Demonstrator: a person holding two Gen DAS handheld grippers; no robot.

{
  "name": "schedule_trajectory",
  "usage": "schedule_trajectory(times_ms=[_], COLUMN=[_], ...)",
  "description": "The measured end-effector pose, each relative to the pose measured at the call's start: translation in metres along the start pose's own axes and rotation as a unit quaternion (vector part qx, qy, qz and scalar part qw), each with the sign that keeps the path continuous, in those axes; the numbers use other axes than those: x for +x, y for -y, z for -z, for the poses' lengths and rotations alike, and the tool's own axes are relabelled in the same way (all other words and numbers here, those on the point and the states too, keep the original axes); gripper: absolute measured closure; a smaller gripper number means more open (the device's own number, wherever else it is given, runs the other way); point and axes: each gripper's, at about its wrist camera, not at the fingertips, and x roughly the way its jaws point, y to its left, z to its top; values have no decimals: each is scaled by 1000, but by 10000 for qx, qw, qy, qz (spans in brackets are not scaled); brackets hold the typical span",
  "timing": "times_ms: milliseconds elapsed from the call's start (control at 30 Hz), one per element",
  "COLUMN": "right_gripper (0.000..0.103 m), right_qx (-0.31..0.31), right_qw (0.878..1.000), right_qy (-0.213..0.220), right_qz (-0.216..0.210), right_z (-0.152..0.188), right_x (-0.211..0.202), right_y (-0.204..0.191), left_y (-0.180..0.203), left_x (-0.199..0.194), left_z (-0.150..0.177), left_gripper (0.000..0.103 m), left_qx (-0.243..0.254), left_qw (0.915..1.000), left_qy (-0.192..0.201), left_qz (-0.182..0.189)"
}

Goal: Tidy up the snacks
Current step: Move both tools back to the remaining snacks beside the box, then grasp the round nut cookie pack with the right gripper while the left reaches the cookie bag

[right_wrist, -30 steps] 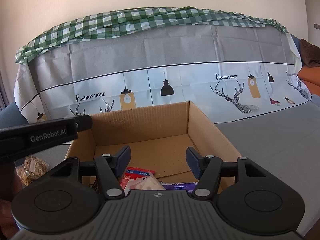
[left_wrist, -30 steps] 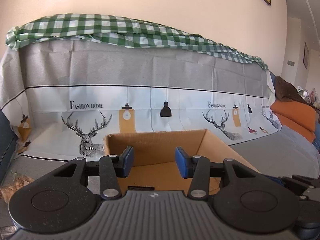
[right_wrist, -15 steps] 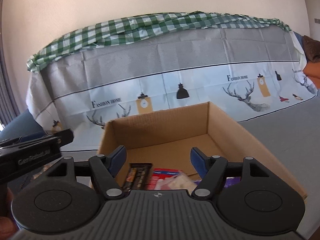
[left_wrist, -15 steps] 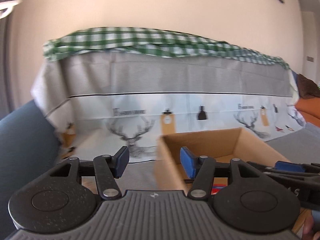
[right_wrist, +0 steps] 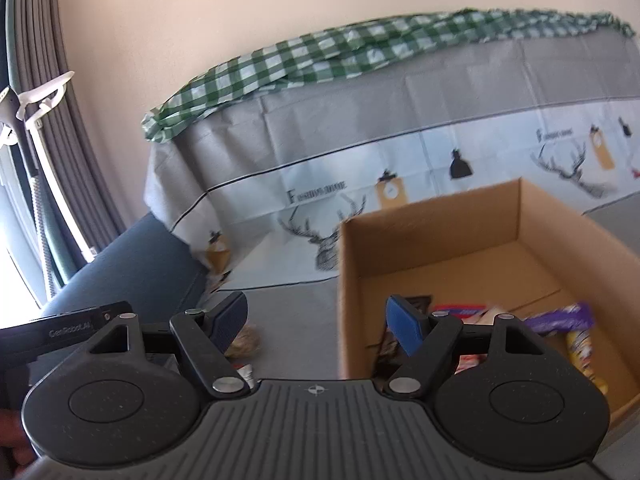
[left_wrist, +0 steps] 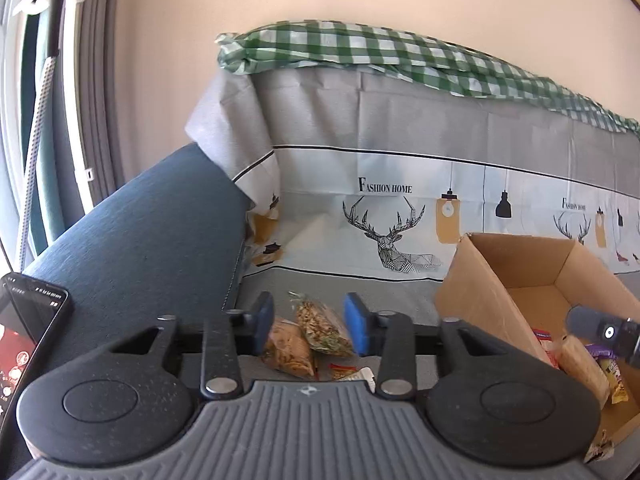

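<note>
Two clear snack bags (left_wrist: 308, 334) of brown and yellowish bits lie on the grey sofa seat, left of an open cardboard box (left_wrist: 480, 280). My left gripper (left_wrist: 310, 322) is open and empty, above the bags, its blue pads either side of them. Small packets (left_wrist: 348, 372) lie just in front. The box (right_wrist: 520, 220) holds several packets, including a purple one (right_wrist: 560, 320) and a red one (right_wrist: 456, 310). My right gripper (right_wrist: 318, 320) is open and empty, over the box's left wall. A snack bag (right_wrist: 244, 344) shows beside its left finger.
A deer-print cover (left_wrist: 400, 184) with a green checked cloth (left_wrist: 360, 48) drapes the sofa back. A dark blue armrest (left_wrist: 140, 232) stands at the left, with a phone (left_wrist: 24, 320) on it. Curtains (right_wrist: 52, 160) hang at far left. The left gripper's body (right_wrist: 64, 328) shows at the left.
Both grippers have swung left, away from over the box. The left one now hangs over the snack bags on the seat. Both stay open.
</note>
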Motion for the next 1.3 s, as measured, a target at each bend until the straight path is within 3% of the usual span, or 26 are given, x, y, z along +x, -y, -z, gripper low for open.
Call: schedule_trajectory(times_ms=[133, 300, 500, 700, 933, 1067, 1133, 1300], right_gripper=[31, 51, 52, 50, 34, 17, 10, 5], right_qx=[31, -61, -198, 127, 611, 832, 984, 1296], right_qw=[9995, 9968, 9936, 9915, 9853, 9815, 9793, 9728], right_qy=[-147, -308, -489, -758, -1188, -1396, -1471, -1722], right_qz=[-265, -737, -998, -1053, -1062, -1011, -983, -853], right_z=[3, 5, 7, 1, 6, 11, 13, 18], right_x=[10, 24, 52, 102, 157, 184, 196, 228], right_y=[-12, -30, -49, -50, -52, -55, -55, -52], left_y=[-6, -15, -37, -50, -64, -70, -71, -72], left_x=[1, 22, 53, 71, 89, 96, 98, 103], left_z=[-2, -4, 2, 9, 17, 22, 24, 27], left_gripper=[78, 78, 78, 78, 78, 78, 77, 76], left_qx=[-95, -456, -1131, -1614, -2148, -2394, -2445, -2457], left_qw=[9998, 9983, 9886, 9775, 9619, 9529, 9503, 9488], left_qy=[-48, -357, -983, -1352, -1685, -1857, -1919, -1972], left_qz=[144, 33, -150, -125, -135, -153, -184, -221])
